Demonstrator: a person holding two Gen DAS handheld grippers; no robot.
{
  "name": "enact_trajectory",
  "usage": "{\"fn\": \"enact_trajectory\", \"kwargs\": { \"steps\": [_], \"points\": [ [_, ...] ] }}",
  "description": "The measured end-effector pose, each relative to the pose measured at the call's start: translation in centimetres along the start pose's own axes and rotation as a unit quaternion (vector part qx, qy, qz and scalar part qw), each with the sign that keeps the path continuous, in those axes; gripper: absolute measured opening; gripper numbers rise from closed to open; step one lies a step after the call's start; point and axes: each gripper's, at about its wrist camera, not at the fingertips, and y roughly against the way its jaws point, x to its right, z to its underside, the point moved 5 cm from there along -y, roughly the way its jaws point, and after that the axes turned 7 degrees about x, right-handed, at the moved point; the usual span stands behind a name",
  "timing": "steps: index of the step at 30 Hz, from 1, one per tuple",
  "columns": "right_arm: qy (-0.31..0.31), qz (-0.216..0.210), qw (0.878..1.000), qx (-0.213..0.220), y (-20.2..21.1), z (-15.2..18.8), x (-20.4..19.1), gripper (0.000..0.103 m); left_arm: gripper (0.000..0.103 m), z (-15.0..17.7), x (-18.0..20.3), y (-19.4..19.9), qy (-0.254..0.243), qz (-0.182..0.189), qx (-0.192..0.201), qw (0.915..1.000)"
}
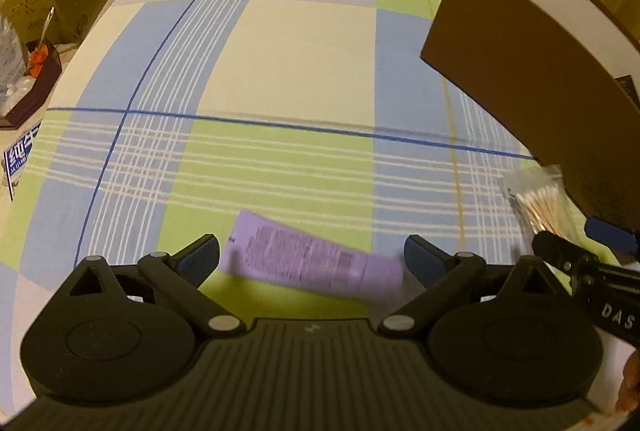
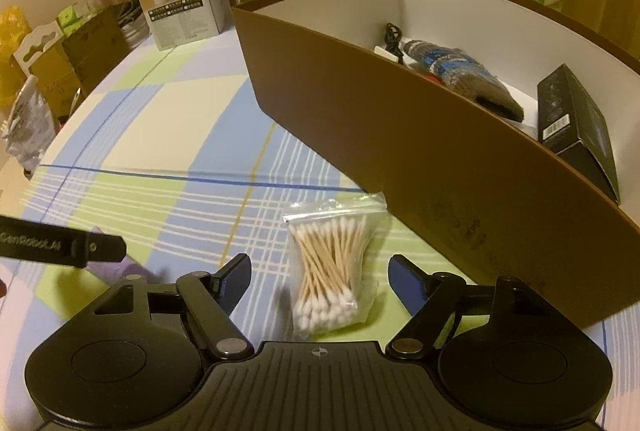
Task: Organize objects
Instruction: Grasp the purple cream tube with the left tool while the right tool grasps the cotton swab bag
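Right wrist view: I find my right claw (image 2: 318,277) spread wide, with the clear plastic bag of wooden cotton swabs (image 2: 329,267) lying on the checked surface (image 2: 168,119) between its fingers, long axis pointing away. Just beside it stands the brown cardboard box (image 2: 400,151). My left claw (image 1: 312,259), also spread, straddles the lilac soft tube (image 1: 308,259), which lies crosswise.

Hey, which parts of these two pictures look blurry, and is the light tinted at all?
Left wrist view: the purple tube between the open left gripper is smeared by motion blur, while the tablecloth farther off is sharper. Right wrist view: the bag of cotton swabs before the open right gripper is crisp. Both views carry a warm yellowish cast and fisheye bending at the edges.
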Motion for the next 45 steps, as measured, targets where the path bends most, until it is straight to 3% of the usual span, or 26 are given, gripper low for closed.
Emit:
{"fn": "enact_trajectory", "kwargs": {
  "steps": [10,18,23,29,31,34,37,41,42,45],
  "points": [
    [0.012,-0.005,1.0,-0.022,-1.8,0.8,-0.2,0.07,0.097,1.2,0.2,-2.0,-0.058,-0.045,-0.011,0.9972],
    [0.022,-0.01,0.999,-0.033,-1.6,2.0,-0.5,0.062,0.092,4.3,-4.0,0.3,-0.048,-0.03,-0.019,0.9982],
    [0.026,-0.008,0.999,-0.034,-1.3,2.3,-0.6,0.062,0.081,4.8,-5.4,1.5,-0.043,0.01,-0.005,0.999],
    [0.027,-0.004,0.999,-0.04,-1.3,2.2,-0.5,0.062,0.082,2.9,-3.5,1.9,-0.135,0.025,0.046,0.9894],
    [0.026,-0.004,0.999,-0.041,-1.2,2.3,-0.5,0.062,0.082,2.6,-2.6,1.5,-0.171,0.051,0.041,0.9831],
    [0.021,-0.001,0.999,-0.04,-1.1,2.3,-0.4,0.063,0.081,2.6,-1.5,0.5,-0.214,0.055,0.035,0.9746],
    [0.017,0.0,0.999,-0.036,-0.9,2.3,-0.2,0.063,0.069,2.4,-1.0,-0.3,-0.224,0.062,0.029,0.9723],
    [0.016,0.0,0.999,-0.029,-0.7,2.0,0.0,0.063,0.034,2.3,-0.5,-0.7,-0.209,0.092,0.022,0.9733],
    [0.015,-0.002,0.999,-0.029,-0.7,2.0,0.0,0.063,0.029,2.3,-0.3,-0.7,-0.205,0.091,0.024,0.9743],
    [0.016,-0.005,1.0,-0.026,-1.0,1.7,-0.1,0.063,0.029,2.0,-0.7,-0.9,-0.168,0.075,0.023,0.9826]
  ]
}}
